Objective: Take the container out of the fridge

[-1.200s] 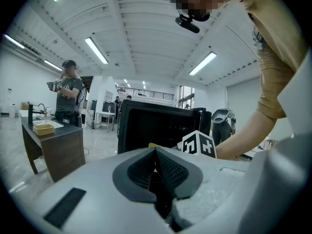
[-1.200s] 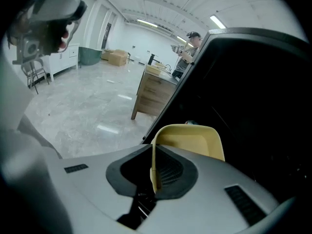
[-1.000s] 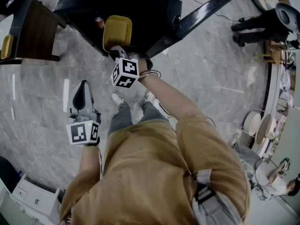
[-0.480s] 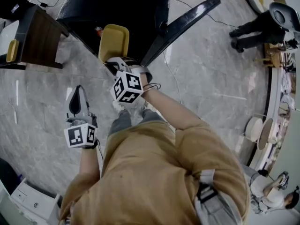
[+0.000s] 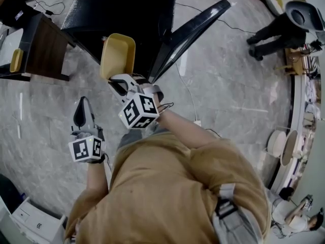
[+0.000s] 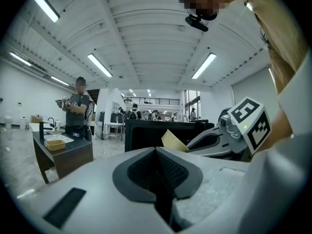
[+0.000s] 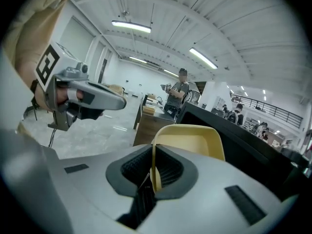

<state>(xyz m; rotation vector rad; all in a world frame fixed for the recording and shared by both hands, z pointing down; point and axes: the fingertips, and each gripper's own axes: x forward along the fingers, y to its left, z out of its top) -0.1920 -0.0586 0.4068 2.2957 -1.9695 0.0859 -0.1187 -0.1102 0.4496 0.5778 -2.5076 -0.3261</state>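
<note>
A shallow yellow container hangs in the air in front of the open black fridge, clear of it. My right gripper is shut on the container's near wall. In the right gripper view that thin yellow wall stands pinched between the dark pads, the container tipped up beyond them. My left gripper hangs to the left over the floor, shut, with nothing between its jaws. From the left gripper view I see the container and the right gripper off to the right.
The fridge door swings open to the right. A dark wooden side table with another yellow container stands at the left. A person stands behind it. A cable lies on the marble floor. A white box sits at the lower left.
My right gripper has risen with the yellow container and drawn it back from the fridge. The left gripper has risen a little and stays shut.
</note>
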